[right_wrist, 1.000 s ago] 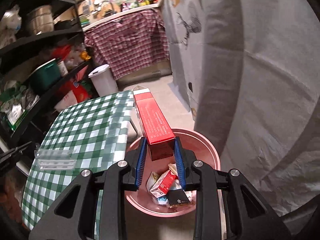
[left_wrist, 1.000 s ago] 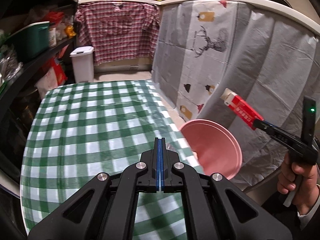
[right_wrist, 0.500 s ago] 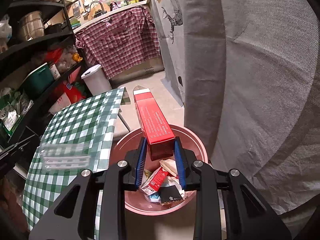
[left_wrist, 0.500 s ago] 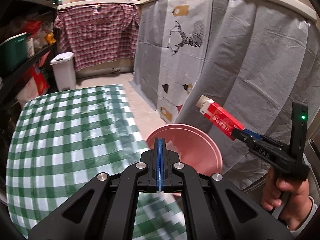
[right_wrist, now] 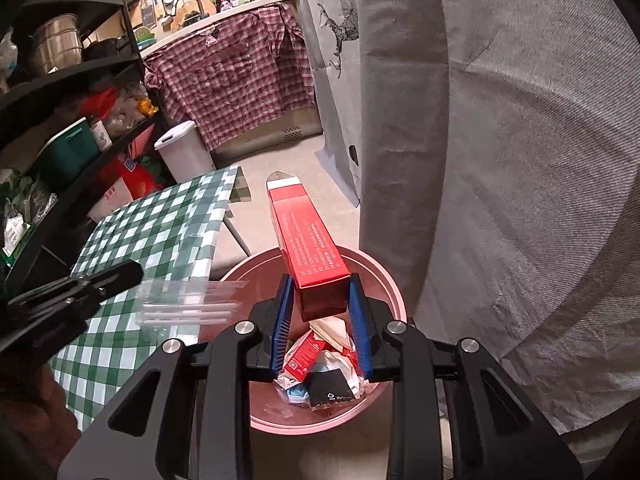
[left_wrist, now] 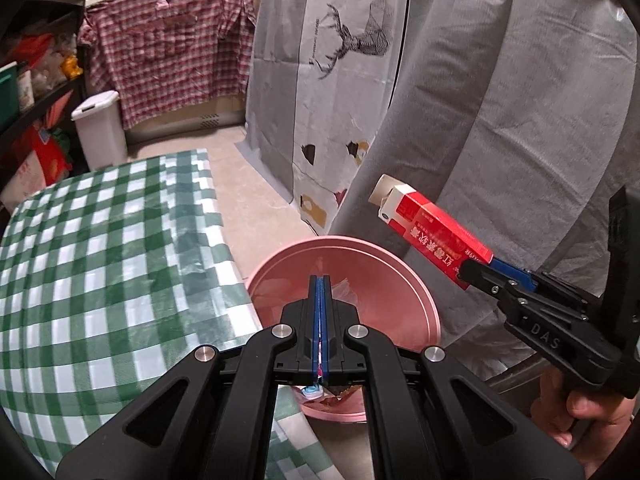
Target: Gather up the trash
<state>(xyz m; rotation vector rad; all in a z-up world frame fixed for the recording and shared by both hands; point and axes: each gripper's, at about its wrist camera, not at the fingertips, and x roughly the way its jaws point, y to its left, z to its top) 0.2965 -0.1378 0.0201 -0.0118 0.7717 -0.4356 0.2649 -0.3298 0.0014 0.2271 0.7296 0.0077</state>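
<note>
A pink bin (left_wrist: pixel 384 304) (right_wrist: pixel 304 426) stands on the floor beside the green checked table (left_wrist: pixel 100 260) (right_wrist: pixel 160 232), with cartons and wrappers inside. My right gripper (right_wrist: pixel 320 280) (left_wrist: pixel 476 270) is shut on the end of a long red carton (right_wrist: pixel 308 240) (left_wrist: pixel 432 236), held slanting above the bin. My left gripper (left_wrist: pixel 321 280) (right_wrist: pixel 128 274) is shut. The right wrist view shows a clear plastic wrapper (right_wrist: pixel 184 300) sticking out from its tips, by the bin's left rim. In the left wrist view that wrapper is hard to make out.
A grey cloth (left_wrist: pixel 500 120) (right_wrist: pixel 520 160) hangs close behind and right of the bin. A white lidded bin (left_wrist: pixel 100 128) (right_wrist: pixel 186 152) stands on the floor past the table. Dark shelves (right_wrist: pixel 60 120) full of goods line the left side. A hand (left_wrist: pixel 592 412) holds the right gripper.
My left gripper has swung right, from over the tablecloth to over the pink bin. The right gripper with the red carton has eased slightly closer over the bin.
</note>
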